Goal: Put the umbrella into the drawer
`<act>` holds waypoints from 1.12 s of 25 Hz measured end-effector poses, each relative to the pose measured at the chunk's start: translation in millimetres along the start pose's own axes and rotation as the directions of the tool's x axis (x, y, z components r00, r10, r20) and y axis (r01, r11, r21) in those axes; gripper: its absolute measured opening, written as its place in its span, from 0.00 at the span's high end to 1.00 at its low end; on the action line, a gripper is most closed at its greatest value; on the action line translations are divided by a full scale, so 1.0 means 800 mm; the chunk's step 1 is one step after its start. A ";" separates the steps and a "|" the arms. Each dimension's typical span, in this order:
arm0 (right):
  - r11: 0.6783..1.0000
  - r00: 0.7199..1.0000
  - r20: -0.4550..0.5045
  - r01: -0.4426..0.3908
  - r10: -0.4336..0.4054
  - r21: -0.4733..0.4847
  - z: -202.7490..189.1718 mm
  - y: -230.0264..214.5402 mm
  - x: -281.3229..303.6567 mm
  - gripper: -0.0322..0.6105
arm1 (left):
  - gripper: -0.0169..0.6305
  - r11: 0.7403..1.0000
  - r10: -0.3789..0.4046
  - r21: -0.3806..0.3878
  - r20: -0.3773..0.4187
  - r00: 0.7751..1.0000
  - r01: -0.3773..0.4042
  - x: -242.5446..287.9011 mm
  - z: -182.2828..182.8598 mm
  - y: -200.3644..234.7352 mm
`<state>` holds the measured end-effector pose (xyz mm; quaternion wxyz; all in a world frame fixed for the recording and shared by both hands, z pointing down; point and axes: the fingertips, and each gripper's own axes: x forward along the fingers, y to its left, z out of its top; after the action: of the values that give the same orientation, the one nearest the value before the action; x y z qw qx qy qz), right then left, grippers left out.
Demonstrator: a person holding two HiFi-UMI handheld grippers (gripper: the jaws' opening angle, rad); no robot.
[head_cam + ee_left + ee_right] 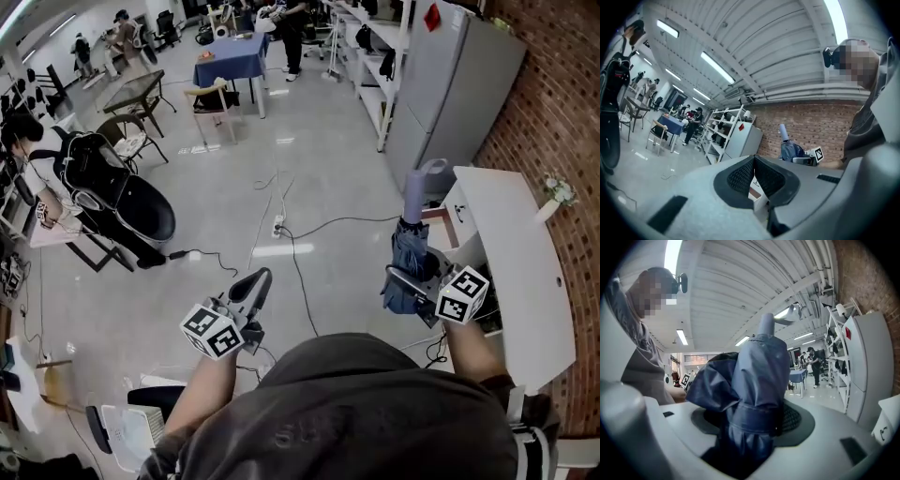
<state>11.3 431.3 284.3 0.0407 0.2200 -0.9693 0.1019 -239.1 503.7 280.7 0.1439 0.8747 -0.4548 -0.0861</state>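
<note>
Grip first. The right gripper (412, 281) was clamped across the folded umbrella (410, 248) at its strapped middle. Its jaws stood wide only because the bundle is thick, and in the right gripper view cloth filled the gap from pad to pad. The left gripper (248, 295) was closed on nothing, pads meeting, out to the left and well apart from the umbrella.

I judged the step in hand to be the carry to the white cabinet (525, 281) on the right. I wanted a firm clamp, since the loose cloth could slip. The empty left gripper was best placed to work the drawer front (457, 212), which sat just beyond the umbrella. I could not tell whether the drawer stood open. Once it was open, I meant to lay the umbrella in lengthwise, low over the lip.

The umbrella was short and collapsed, its dark blue cloth gathered by a strap. Loose folds puffed out on its left side. A pale grey-lilac handle (419, 186) stuck out of the far end.
</note>
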 end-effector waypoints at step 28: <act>0.956 0.954 -0.060 -0.293 0.293 0.004 0.078 -0.559 0.212 0.52 | 0.98 0.969 0.245 0.002 -0.003 0.969 -0.245 0.495 0.049 0.217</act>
<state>50.6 -47.8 324.5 0.0547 0.0708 -0.9898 0.1107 -157.8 77.3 293.3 0.1535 0.8121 -0.5592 -0.0657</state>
